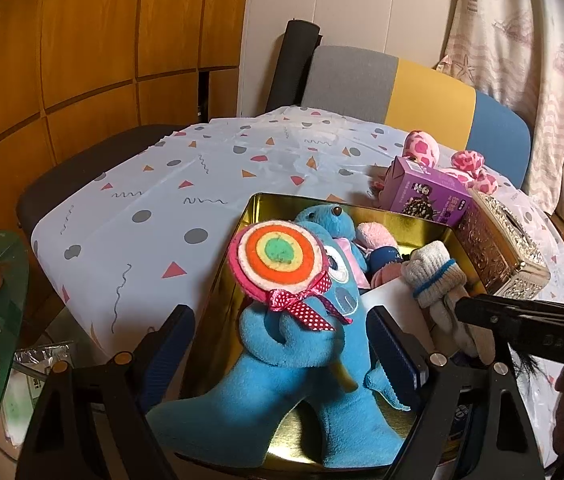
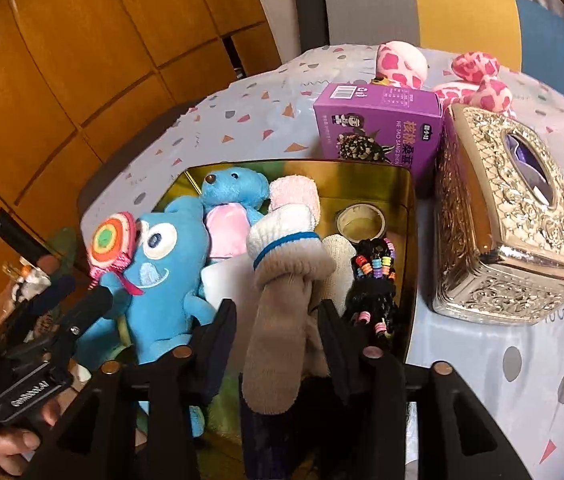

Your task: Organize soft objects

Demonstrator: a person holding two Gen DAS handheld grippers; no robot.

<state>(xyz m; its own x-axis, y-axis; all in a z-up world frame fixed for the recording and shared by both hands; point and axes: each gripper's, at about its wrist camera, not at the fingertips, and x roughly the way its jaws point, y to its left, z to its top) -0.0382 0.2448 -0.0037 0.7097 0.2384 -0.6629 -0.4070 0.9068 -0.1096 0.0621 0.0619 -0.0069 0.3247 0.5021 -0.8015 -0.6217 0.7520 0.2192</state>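
Note:
A gold tin box [image 1: 266,204] [image 2: 365,172] on the table holds soft things. My left gripper [image 1: 282,340] is open around a blue plush monster [image 1: 305,360] [image 2: 158,280] that holds a rainbow felt lollipop [image 1: 278,256] [image 2: 112,240]; the fingers stand apart from its sides. My right gripper [image 2: 278,316] is open around a beige and white sock [image 2: 278,320] [image 1: 437,280] that sticks up between the fingers. A small blue teddy [image 1: 329,218] [image 2: 234,192], a pink sock [image 2: 293,192], tape roll [image 2: 361,222] and beaded black hair piece [image 2: 373,280] lie in the box.
A purple carton [image 2: 381,128] [image 1: 425,190] and an ornate gold tissue box [image 2: 509,216] [image 1: 497,248] stand right of the tin. A pink spotted plush [image 2: 469,80] [image 1: 457,160] lies behind them. A patterned tablecloth [image 1: 162,208] covers the table; a chair [image 1: 421,96] stands behind.

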